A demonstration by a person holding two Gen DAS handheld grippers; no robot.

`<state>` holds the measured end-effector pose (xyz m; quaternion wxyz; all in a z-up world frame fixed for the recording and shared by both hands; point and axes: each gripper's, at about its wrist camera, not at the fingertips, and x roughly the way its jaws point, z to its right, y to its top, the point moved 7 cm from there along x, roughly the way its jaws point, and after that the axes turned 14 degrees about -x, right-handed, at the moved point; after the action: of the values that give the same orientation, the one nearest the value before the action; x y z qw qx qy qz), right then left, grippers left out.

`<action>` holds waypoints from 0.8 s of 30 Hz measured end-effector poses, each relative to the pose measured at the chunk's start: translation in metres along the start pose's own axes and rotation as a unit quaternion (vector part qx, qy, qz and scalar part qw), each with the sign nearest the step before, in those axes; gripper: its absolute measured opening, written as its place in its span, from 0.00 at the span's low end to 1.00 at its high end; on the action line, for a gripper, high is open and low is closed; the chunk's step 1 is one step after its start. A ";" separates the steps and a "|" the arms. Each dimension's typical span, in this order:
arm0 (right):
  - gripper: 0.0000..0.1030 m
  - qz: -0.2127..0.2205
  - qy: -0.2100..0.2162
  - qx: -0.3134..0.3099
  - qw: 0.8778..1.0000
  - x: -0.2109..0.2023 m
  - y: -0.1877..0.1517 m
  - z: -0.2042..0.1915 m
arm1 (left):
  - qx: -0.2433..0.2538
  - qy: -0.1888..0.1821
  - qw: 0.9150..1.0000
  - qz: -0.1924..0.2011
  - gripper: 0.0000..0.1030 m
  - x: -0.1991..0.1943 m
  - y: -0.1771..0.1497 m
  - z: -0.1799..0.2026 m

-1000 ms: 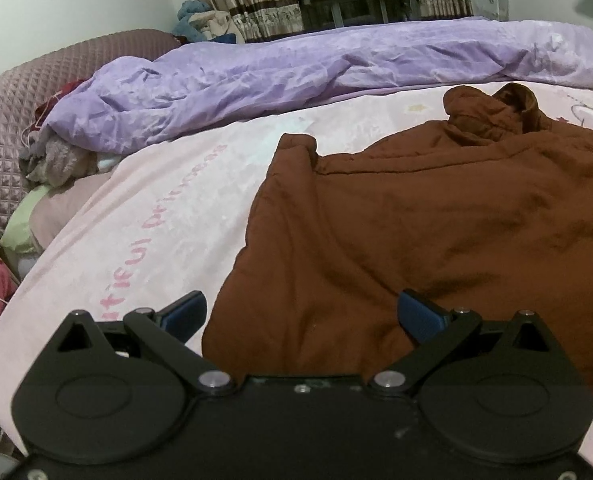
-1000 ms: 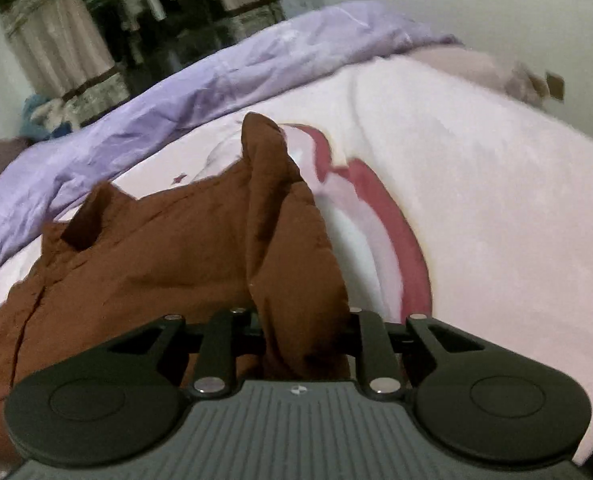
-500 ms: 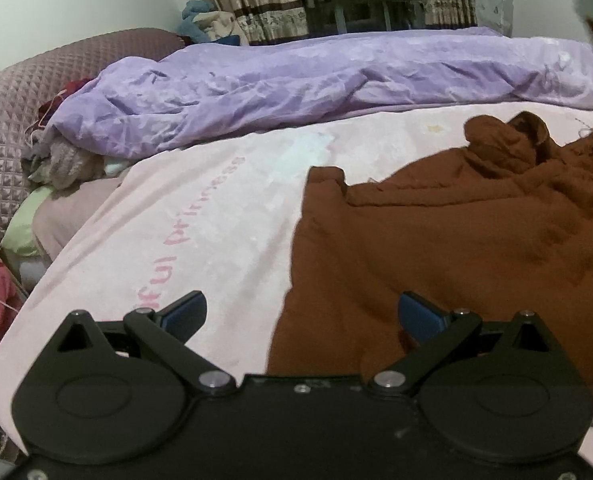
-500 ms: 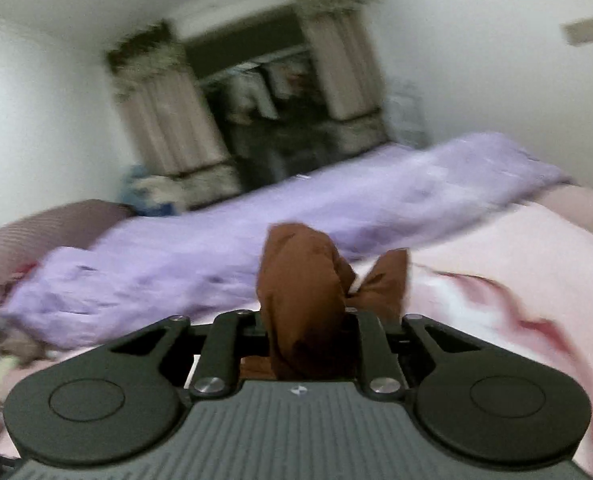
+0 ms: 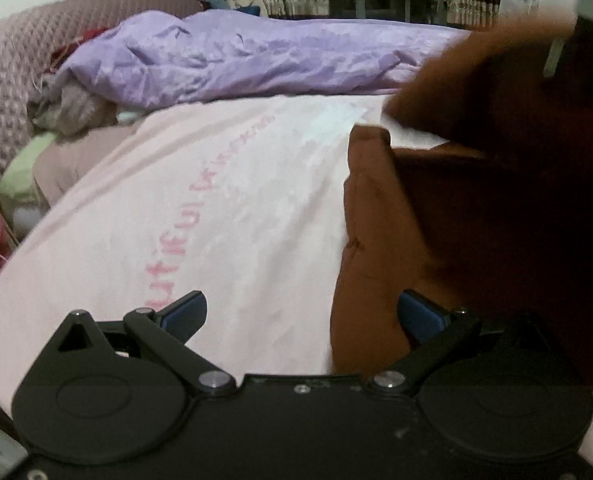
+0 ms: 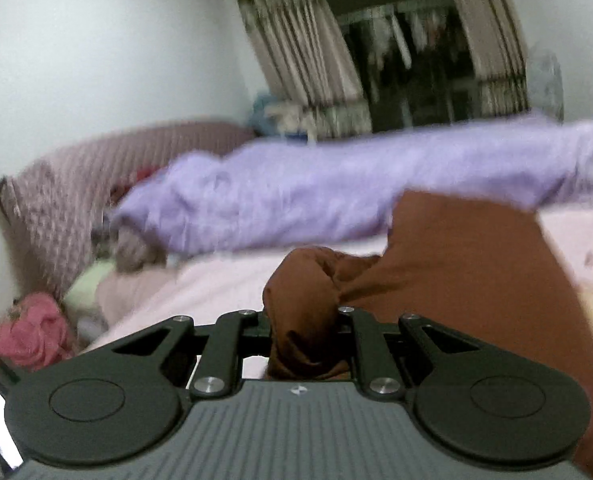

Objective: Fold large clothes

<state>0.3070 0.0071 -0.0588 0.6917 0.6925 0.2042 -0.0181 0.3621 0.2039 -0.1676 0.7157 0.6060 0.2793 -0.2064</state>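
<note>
With the right hand-held gripper (image 6: 304, 320) clamped on a bunch of the brown garment (image 5: 376, 240) lying on the bed (image 5: 216, 220), lay it across evenly while the left hand-held gripper (image 5: 300, 312), spread wide and empty, pins the near edge

Left gripper (image 5: 302, 312): jaws spread wide, blue fingertips (image 5: 184, 312) well apart, nothing held between them. Right gripper (image 6: 304, 328): jaws drawn in tight, clamped on a bunched fold of the brown garment (image 6: 436, 280), with the fingertips hidden by the cloth.
</note>
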 end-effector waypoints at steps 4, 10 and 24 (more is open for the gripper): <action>0.17 -0.062 0.033 0.047 0.996 0.018 -0.037 -0.006 | -0.015 -0.011 1.000 -0.002 1.00 -0.003 -0.009 -0.007; 0.17 -0.082 0.014 0.033 0.996 0.023 -0.055 -0.018 | -0.017 -0.019 1.000 -0.008 1.00 -0.007 -0.023 -0.008; 0.50 -0.076 0.046 -0.014 0.996 0.011 -0.046 -0.039 | -0.003 -0.013 1.000 -0.008 1.00 -0.025 -0.036 -0.001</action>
<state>0.2928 0.0459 -0.1037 0.6878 0.6652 0.2883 -0.0359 0.3200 0.1974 -0.1789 0.7194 0.5986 0.2757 -0.2193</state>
